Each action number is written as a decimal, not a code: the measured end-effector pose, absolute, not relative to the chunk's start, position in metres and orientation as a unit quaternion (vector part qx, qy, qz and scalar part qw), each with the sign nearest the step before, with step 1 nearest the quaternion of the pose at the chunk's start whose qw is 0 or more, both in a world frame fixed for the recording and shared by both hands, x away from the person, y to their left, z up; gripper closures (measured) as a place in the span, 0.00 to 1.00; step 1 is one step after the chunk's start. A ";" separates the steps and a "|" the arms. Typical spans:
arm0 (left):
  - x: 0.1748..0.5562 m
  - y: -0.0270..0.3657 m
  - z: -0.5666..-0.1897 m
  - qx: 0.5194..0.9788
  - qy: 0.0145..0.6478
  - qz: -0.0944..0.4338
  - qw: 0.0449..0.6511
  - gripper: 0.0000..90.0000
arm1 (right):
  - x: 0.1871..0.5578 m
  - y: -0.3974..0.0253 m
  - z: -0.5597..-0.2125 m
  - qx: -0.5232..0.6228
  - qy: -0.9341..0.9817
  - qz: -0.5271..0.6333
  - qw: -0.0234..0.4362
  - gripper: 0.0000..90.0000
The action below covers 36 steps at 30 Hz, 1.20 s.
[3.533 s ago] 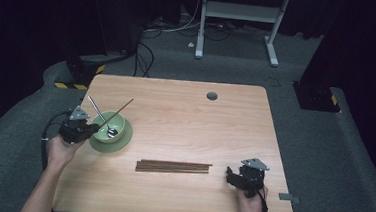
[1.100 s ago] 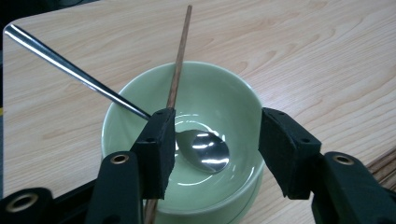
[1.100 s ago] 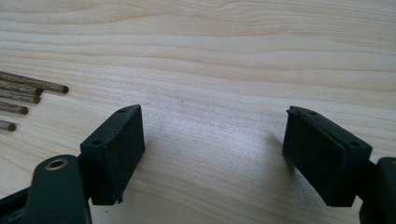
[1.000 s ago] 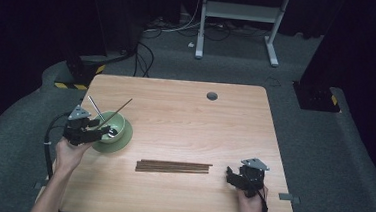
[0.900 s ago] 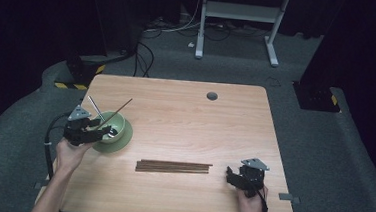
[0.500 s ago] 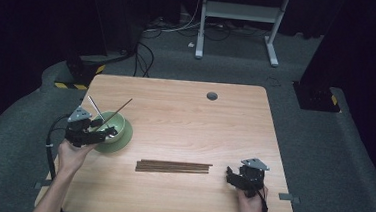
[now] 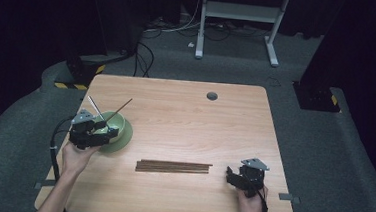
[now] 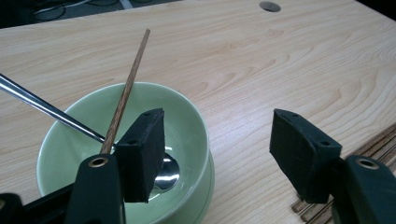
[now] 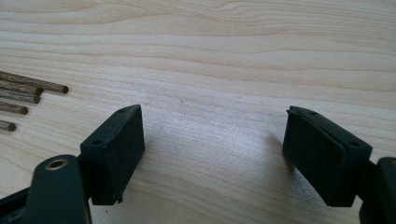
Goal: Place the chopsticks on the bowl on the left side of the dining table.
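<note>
A pale green bowl [image 7: 118, 130] stands at the table's left. It holds a metal spoon [image 8: 42, 105] and one wooden chopstick [image 8: 132, 70], both leaning out over its far rim. My left gripper [image 7: 99, 131] is open at the bowl's near edge. In the left gripper view [image 8: 217, 122], one jaw hangs over the bowl's inside and the other over bare table, with the rim [image 8: 205, 140] between them. Several wooden chopsticks [image 7: 173, 166] lie in a row at the middle front. My right gripper [image 7: 235, 177] rests open on the table just right of them, nothing between its jaws [image 9: 212, 116].
The chopstick ends [image 9: 28, 95] show at the left of the right gripper view, and others [image 8: 373, 140] lie beyond the left gripper's right jaw. A round cable hole [image 7: 212, 95] sits at the table's back. Cables and a desk frame [image 7: 242, 19] stand on the floor beyond.
My left gripper has slid right, up to the bowl, so one jaw now reaches over its rim. The right gripper and the chopstick row have not moved.
</note>
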<state>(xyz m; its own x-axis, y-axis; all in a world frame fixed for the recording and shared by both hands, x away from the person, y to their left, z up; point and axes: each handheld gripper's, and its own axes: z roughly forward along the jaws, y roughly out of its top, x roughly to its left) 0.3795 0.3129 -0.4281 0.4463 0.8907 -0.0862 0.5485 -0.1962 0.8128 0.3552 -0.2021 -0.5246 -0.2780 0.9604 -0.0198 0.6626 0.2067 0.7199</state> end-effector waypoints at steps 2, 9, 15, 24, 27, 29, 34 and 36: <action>0.379 0.312 -0.429 0.747 0.483 0.208 0.407 0.40 | 0.355 -0.202 -0.525 0.549 0.738 0.307 0.242 0.23; 0.378 0.308 -0.429 0.752 0.483 0.213 0.394 0.41 | 0.355 -0.202 -0.525 0.549 0.738 0.307 0.242 0.23; 0.376 0.303 -0.429 0.755 0.481 0.212 0.392 0.41 | 0.355 -0.202 -0.525 0.549 0.739 0.307 0.242 0.23; 0.375 0.299 -0.429 0.759 0.474 0.200 0.400 0.40 | 0.355 -0.202 -0.525 0.549 0.739 0.307 0.242 0.23; 0.374 0.297 -0.428 0.759 0.471 0.198 0.403 0.39 | 0.355 -0.202 -0.525 0.549 0.739 0.307 0.242 0.23; 0.374 0.296 -0.428 0.760 0.469 0.196 0.405 0.39 | 0.355 -0.202 -0.525 0.549 0.739 0.307 0.242 0.23; 0.373 0.295 -0.428 0.759 0.466 0.192 0.413 0.39 | 0.355 -0.202 -0.525 0.549 0.739 0.307 0.242 0.23; 0.373 0.294 -0.427 0.758 0.465 0.190 0.416 0.39 | 0.355 -0.202 -0.525 0.549 0.739 0.307 0.242 0.23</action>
<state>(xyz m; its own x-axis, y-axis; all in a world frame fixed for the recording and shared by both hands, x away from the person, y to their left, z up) 0.3726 0.2942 -0.4272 0.4954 0.8630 -0.0989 0.5463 -0.2210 0.8079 0.3552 -0.2021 -0.5246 -0.2798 0.9598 -0.0201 0.6622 0.2081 0.7198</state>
